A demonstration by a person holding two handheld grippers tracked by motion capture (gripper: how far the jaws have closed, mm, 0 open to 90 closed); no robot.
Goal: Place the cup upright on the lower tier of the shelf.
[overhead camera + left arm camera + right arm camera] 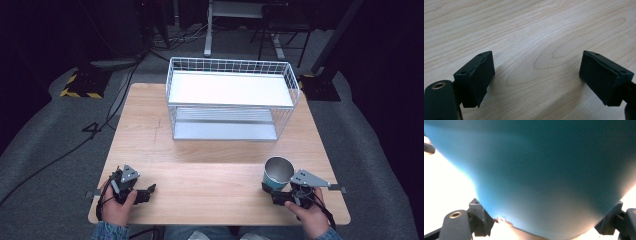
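Observation:
A blue cup (278, 173) with a shiny metal inside stands upright near the front right of the wooden table (210, 185). My right gripper (275, 192) is shut on the cup from the near side. In the right gripper view the cup's blue wall (536, 170) sits between the two jaws, touching both, with my right gripper (546, 220) low on its body. My left gripper (145, 193) rests at the front left of the table, open. In the left gripper view its jaws stand wide apart, and my left gripper (536, 75) has bare wood (524, 30) between them.
A white wire two-level rack (232, 97) stands at the back middle of the table, its open side facing me. Bare wood lies between the rack and both hands. Beyond the table are dark floor, cables and stand legs.

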